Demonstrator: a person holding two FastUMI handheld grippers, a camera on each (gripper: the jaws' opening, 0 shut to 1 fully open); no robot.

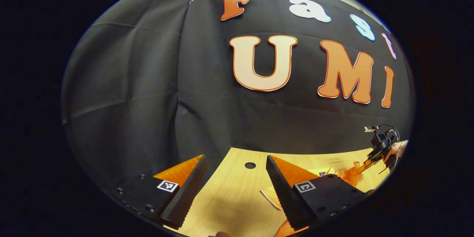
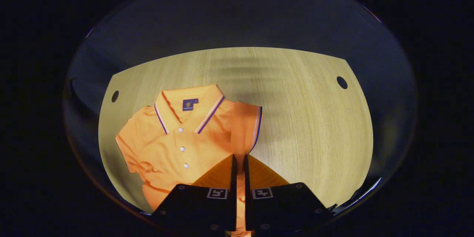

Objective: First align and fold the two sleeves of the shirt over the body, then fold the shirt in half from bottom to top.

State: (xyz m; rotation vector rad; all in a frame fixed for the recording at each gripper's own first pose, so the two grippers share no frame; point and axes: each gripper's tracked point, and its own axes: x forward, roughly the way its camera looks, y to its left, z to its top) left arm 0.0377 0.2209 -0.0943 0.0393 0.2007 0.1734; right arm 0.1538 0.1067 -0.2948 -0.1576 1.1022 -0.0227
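Orange polo shirt (image 2: 174, 148) is lying face up on the wooden table (image 2: 303, 126), collar w/ striped edge, buttons showing. Right gripper (image 2: 238, 163) is pinching the sleeve (image 2: 246, 129), folding it over the body. Left gripper (image 1: 235, 177) is hanging above the table, jaws spread wide, holding nothing

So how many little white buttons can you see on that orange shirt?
3, in a line down the front of the shirt: one just under the collar, one below it, and the lowest. More could be hidden behind the right gripper.
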